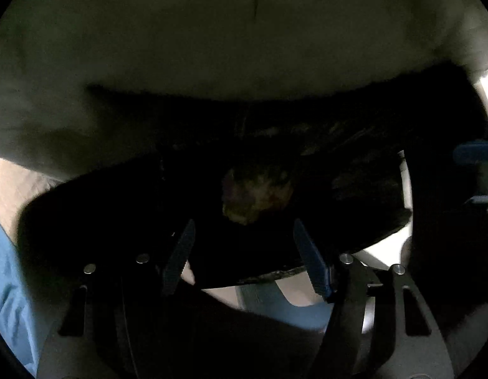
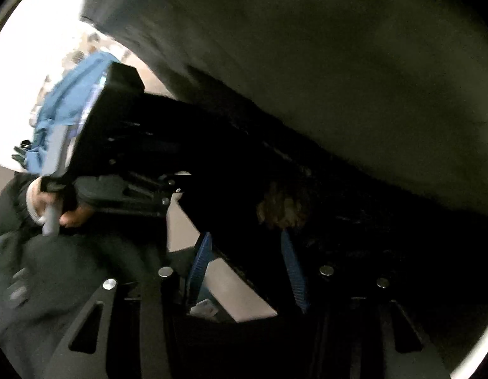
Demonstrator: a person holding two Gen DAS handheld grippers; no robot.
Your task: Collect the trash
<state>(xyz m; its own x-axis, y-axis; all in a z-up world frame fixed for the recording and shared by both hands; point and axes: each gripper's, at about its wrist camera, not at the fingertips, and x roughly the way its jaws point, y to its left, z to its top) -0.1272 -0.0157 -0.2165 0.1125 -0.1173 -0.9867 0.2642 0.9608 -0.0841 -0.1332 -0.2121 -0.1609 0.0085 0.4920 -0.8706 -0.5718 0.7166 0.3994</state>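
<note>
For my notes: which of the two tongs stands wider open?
The left tongs: their gap is clearly wider than that of the right tongs. Both are empty, near the crumpled wad.

Crumpled wad [image 1: 256, 194] inside bin [image 1: 212, 47].

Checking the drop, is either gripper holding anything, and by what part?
Nothing held: left gripper and right gripper stand open above the crumpled wad.
</note>
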